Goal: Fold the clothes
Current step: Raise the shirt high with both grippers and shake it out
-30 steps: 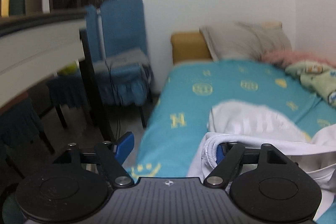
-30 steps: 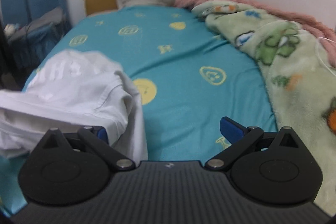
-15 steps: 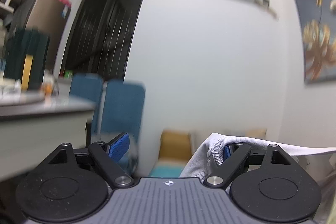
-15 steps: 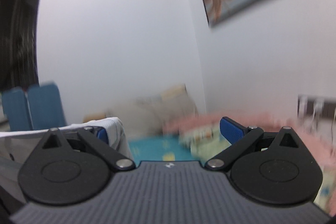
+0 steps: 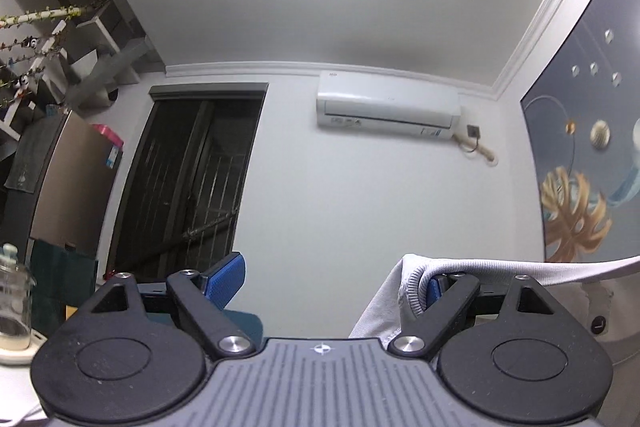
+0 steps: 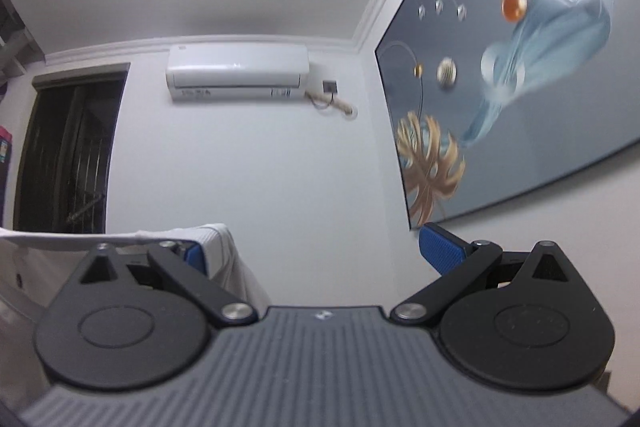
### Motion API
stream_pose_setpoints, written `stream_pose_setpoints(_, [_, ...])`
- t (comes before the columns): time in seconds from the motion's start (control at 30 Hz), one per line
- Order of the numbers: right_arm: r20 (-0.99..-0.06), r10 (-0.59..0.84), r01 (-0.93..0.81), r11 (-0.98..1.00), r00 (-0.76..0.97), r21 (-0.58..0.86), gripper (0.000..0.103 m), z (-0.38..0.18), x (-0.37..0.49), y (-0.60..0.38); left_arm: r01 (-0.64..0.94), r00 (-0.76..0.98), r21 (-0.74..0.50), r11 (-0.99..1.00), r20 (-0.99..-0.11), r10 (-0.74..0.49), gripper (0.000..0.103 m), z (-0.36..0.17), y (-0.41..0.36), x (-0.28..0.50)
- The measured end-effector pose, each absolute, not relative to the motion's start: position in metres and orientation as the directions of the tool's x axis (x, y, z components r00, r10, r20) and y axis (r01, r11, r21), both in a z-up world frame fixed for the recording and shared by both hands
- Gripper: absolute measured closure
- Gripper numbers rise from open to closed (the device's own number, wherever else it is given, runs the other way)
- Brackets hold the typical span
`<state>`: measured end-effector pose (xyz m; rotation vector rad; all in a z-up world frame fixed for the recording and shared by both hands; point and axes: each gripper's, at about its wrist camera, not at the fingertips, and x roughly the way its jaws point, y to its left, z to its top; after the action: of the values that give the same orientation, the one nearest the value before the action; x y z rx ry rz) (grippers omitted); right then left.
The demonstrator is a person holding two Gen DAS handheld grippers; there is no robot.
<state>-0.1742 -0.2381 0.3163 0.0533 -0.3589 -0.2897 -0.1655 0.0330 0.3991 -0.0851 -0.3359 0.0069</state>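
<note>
1. Our left tongs [image 5: 332, 283] and right tongs [image 6: 312, 253] both stand apart, tilted up at the wall.
2. The white garment [image 5: 404, 291] hangs hooked over one finger of each, stretched between them.
3. We see no fold; laying and folding remain.

both grippers tilt up toward the ceiling. left gripper [image 5: 332, 281] has its jaws spread wide, cloth draped over the right finger. right gripper [image 6: 310, 253] likewise gapes, cloth over its left finger.
</note>
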Motion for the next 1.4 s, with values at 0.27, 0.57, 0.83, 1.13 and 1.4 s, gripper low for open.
stream_pose_setpoints(0.27, [0.268,-0.293,0.280,0.956,0.918,0.089,0.000,0.322,-0.187,-0.249,0.061,0.975,-0.089,0.994,0.219,-0.041,0.014,0.388,0.026,-0.140])
stream_pose_setpoints(0.57, [0.050,-0.290,0.285,0.954,0.956,0.092,0.000,0.230,-0.061,-0.281,0.087,0.996,-0.072,0.994,-0.022,-0.089,0.014,0.305,0.006,0.014])
stream_pose_setpoints(0.83, [-0.065,-0.325,0.329,0.942,0.943,0.069,0.000,0.188,0.132,-0.305,0.006,0.996,-0.014,1.000,-0.085,-0.007,0.009,0.246,-0.036,0.214])
stream_pose_setpoints(1.13, [-0.330,-0.321,0.369,0.925,0.888,0.091,0.000,0.003,0.363,-0.350,0.062,0.934,0.032,0.998,-0.353,-0.047,0.009,0.036,-0.086,0.458])
stream_pose_setpoints(1.4, [-0.618,-0.201,0.325,0.941,0.760,0.093,0.000,-0.168,0.493,-0.365,0.088,0.707,-0.039,0.995,-0.702,-0.090,0.016,-0.156,-0.093,0.579])
